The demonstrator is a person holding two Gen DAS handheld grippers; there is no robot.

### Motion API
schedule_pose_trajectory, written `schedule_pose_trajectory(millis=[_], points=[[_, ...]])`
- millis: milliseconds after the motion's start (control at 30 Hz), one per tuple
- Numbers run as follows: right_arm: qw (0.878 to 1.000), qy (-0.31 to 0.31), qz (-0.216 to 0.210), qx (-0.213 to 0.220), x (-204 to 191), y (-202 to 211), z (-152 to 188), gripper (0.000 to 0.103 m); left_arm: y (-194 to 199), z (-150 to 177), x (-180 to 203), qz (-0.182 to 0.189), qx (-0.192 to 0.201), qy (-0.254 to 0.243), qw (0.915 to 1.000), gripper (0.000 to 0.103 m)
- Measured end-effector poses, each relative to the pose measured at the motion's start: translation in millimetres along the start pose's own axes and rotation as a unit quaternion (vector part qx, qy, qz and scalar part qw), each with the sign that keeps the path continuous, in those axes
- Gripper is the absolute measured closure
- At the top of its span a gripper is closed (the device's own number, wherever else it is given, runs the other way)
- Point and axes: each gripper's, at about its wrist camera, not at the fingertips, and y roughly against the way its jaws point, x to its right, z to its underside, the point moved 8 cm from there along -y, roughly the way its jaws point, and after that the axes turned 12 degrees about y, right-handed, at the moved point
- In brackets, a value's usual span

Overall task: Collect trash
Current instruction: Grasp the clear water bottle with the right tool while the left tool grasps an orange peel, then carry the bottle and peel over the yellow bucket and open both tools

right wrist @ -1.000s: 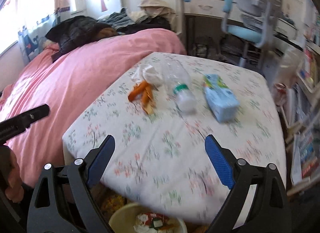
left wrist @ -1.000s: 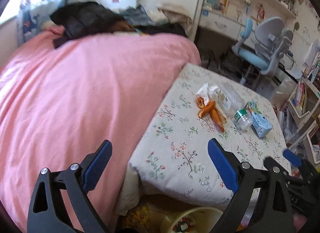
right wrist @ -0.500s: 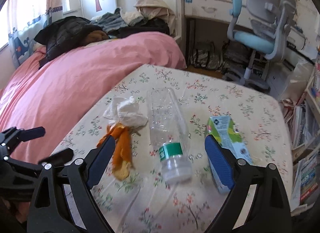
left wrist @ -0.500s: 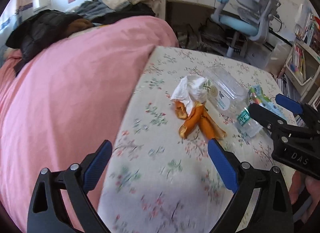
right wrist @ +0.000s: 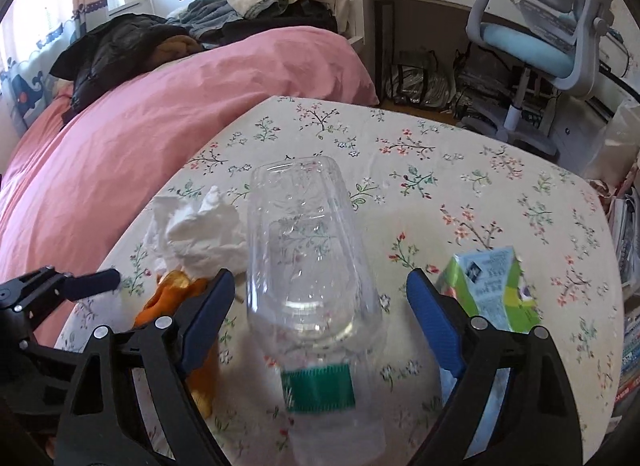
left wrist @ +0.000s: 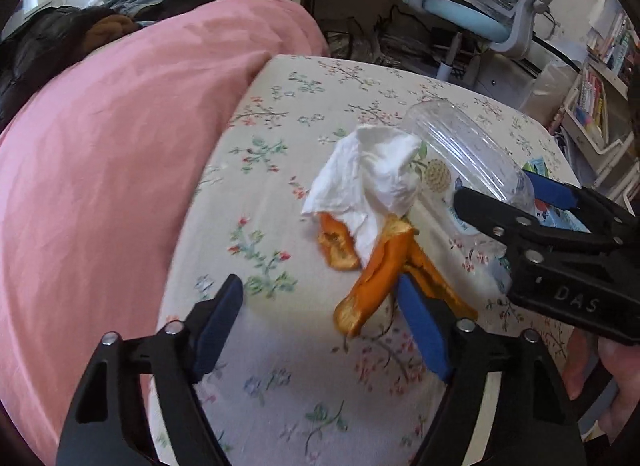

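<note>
Trash sits in a cluster on the desk (right wrist: 460, 169), which has a floral cloth over it & stands right against a bed w/ a pink cover (left wrist: 120, 153).

Left hand-held gripper (left wrist: 320, 318): jaws spread, though they've just been closing in. Nothing pinched. It hangs just short of the orange peel (left wrist: 372, 278); the near end of the peel lies between the two blue pads, right pad just beside or maybe touching it, can't tell which. The left pad is over bare cloth, apart from the peel. A crumpled white tissue (left wrist: 372, 181) lies on top of the far end of the peel.

Right hand-held gripper (right wrist: 320, 318): jaws also spread, just closed in a bit. The clear plastic bottle (right wrist: 312, 258) lies on its side between the pads, green label & cap end toward the camera, base pointing away. There's a gap on both sides, so the pads aren't pressing it. In the left wrist view the right gripper comes in from the right edge, its fingers on either side of the bottle; part of a hand (left wrist: 600, 378) shows below it.

A green/blue drink carton (right wrist: 496, 290) lies on the desk just right of the bottle, behind the right pad. Tissue & peel sit just left of the bottle, the tissue touching it.

Background: blue-grey swivel chair (right wrist: 540, 37), dark clothes (right wrist: 120, 49) piled on the far end of the bed.
</note>
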Motion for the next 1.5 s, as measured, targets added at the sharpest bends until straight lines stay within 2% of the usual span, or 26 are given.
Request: schedule_pose_trajectory(millis=[33,67,100,133,200,467,633,867,1033,1233,1500], points=[[1.0,0.0,-0.003,-0.005,0,-5,0,0.025,-2,0,2,0.003,-0.001,-0.005,1.0,0.038],[1.0,0.0,-0.008,-0.01,0,-8,0,0.036,-3,-1,4,0.003,0.001,-0.013,0.9999,0.045],[1.0,-0.003,-0.015,-0.015,0,-11,1,0.043,-3,-1,6,0.003,0.0,-0.023,0.9997,0.059],[1.0,-0.008,-0.021,-0.019,1,-13,2,0.046,-2,0,9,0.011,-0.009,-0.029,0.9995,0.075],[0.999,-0.015,-0.03,-0.016,2,-12,2,0.047,0,0,8,0.029,-0.022,-0.015,0.9992,0.086],[0.995,-0.067,-0.066,0.041,7,31,-9,0.047,28,-1,0,0.08,-0.026,0.013,0.9964,0.087],[0.989,-0.09,-0.084,0.083,5,75,-9,0.047,54,5,-13,0.084,-0.011,0.023,0.9961,0.087],[0.982,-0.116,-0.102,0.109,-7,133,23,0.047,88,10,-38,0.1,0.018,0.076,0.9919,0.087],[0.981,-0.113,-0.114,0.107,-31,160,53,0.047,103,23,-31,0.102,0.026,0.068,0.9922,0.087],[0.984,-0.089,-0.129,0.088,-79,188,106,0.047,125,47,-20,0.103,0.039,0.042,0.993,0.087],[0.99,-0.015,-0.134,0.028,-148,215,187,0.047,147,80,-6,0.105,0.051,0.015,0.993,0.087]])
